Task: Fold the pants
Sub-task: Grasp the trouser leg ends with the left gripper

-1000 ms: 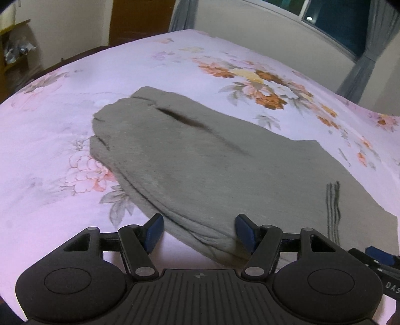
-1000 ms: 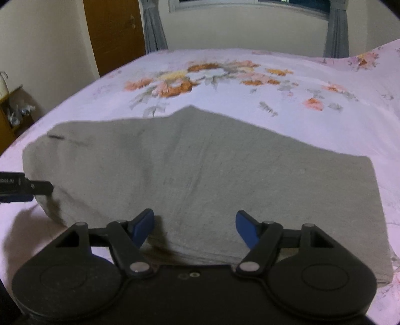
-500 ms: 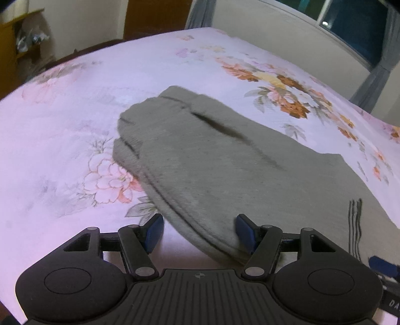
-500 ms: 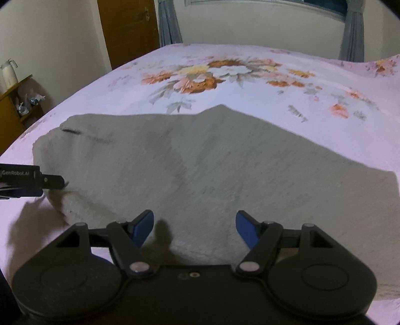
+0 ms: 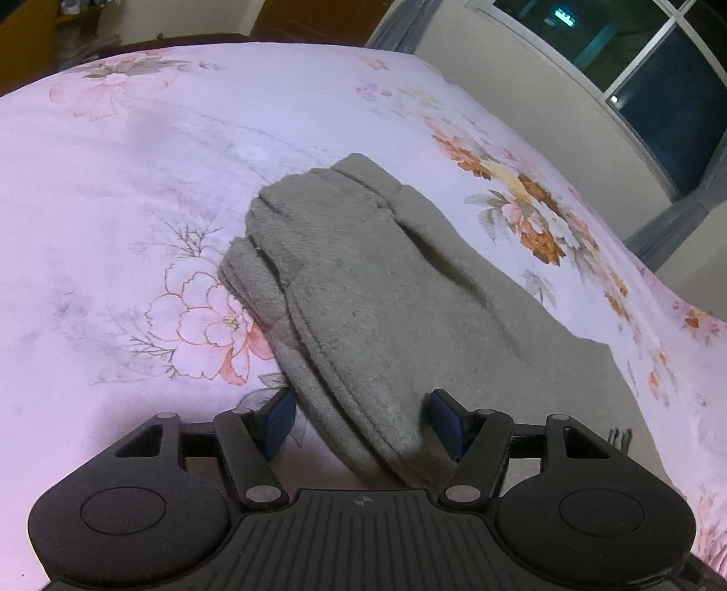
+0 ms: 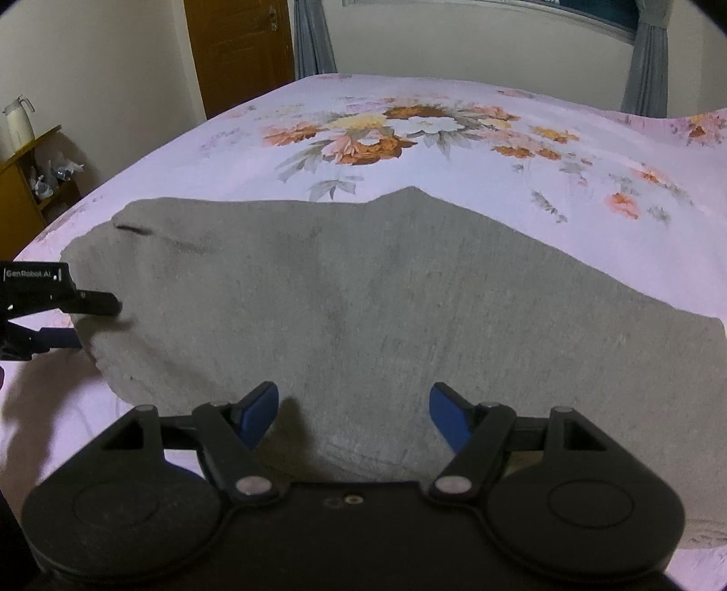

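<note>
You are working over a bed (image 6: 454, 91) with a pink flowered sheet, in a room with a wooden door (image 6: 241, 50), grey curtains (image 6: 313, 36) and a dark window (image 5: 659, 68). The grey pants (image 6: 386, 295) are lying flat across the sheet, already folded along their length, and they are taking most of the near side of the bed. You are holding the left gripper (image 5: 359, 418) at the left end of the pants, where the thick hems are lying one on another; its jaws are standing apart, with the rolled edge of the cloth (image 5: 386, 436) between the blue pads, and the right pad seems to be close against the cloth while the left pad is free over the sheet, so it is not clenching anything. You are holding the right gripper (image 6: 352, 416) at the near long edge of the pants, around the middle; its jaws are also released and wide, the cloth is lying between them and no pad is pressing on it. In the right view the left gripper (image 6: 54, 309) is showing at the left border, just at the end of the pants.
</note>
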`<act>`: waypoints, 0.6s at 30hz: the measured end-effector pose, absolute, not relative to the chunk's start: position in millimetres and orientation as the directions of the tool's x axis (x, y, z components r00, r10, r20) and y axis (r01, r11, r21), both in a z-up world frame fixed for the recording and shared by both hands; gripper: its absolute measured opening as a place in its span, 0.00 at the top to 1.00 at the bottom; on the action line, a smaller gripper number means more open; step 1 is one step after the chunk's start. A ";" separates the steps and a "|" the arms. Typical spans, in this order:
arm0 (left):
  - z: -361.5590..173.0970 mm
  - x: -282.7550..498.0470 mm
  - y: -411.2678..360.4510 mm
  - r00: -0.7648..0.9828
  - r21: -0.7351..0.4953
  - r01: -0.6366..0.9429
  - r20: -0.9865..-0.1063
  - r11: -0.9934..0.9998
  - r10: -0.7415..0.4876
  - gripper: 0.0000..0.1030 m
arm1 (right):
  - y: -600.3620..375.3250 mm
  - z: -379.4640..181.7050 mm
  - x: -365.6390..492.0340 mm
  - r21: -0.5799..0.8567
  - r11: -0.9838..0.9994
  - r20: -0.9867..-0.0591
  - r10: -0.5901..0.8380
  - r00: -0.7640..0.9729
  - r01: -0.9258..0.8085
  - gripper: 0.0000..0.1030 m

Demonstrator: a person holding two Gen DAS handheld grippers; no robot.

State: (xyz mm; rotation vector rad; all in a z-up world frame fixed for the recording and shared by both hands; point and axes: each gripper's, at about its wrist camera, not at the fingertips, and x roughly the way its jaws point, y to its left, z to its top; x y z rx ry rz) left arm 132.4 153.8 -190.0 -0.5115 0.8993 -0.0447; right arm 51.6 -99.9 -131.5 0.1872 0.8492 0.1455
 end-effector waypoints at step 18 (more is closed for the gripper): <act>-208.8 156.5 182.2 0.680 -0.630 -0.256 -0.656 0.733 -0.327 0.43 | -85.2 -130.8 67.4 0.260 0.963 -0.714 0.244 0.656 -0.074 0.28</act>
